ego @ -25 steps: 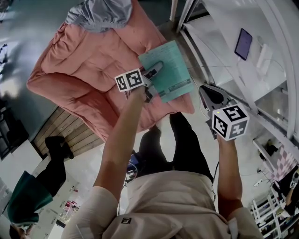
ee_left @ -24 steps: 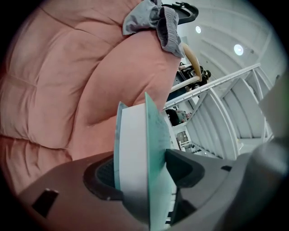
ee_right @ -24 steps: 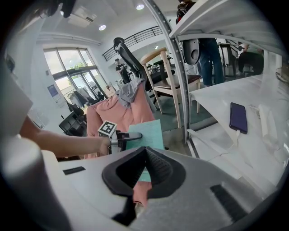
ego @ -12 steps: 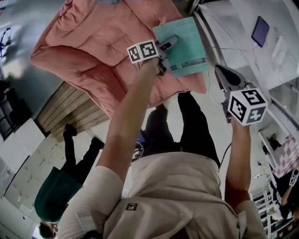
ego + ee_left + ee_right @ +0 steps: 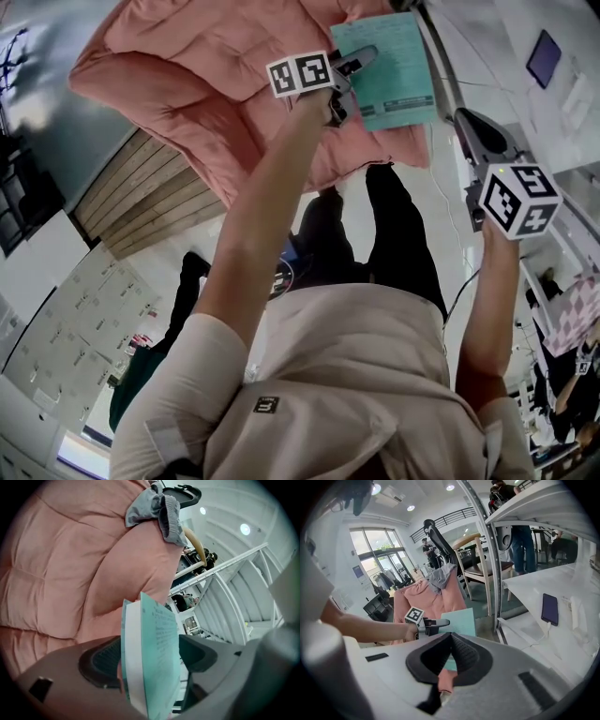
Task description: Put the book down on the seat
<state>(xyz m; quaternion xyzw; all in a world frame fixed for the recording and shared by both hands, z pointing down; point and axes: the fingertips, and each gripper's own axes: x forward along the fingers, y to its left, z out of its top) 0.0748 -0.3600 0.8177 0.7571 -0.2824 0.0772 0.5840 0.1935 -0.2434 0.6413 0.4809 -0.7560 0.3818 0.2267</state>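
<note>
A teal book (image 5: 398, 70) lies at the right edge of the pink padded seat (image 5: 216, 75). My left gripper (image 5: 349, 84) straddles the book's near edge, and its jaws are opening. In the left gripper view the book (image 5: 157, 658) stands between the pads, with a gap on its right side. The pink seat (image 5: 61, 564) fills that view behind it. My right gripper (image 5: 466, 122) hangs to the right of the seat, beside the white shelf. Its jaws meet at the tips (image 5: 450, 637) with nothing between them. The right gripper view also shows the book (image 5: 459, 620).
A grey garment (image 5: 157, 506) lies on the seat's far end. A white shelf unit (image 5: 525, 103) with a dark phone (image 5: 549, 609) stands at the right. Behind the seat stands a wooden chair (image 5: 476, 559). A person in green (image 5: 141, 384) is at the lower left.
The left gripper and the book have shifted up and to the right in the head view, along with the seat. The right gripper has also moved right. The book stays on the seat's edge.
</note>
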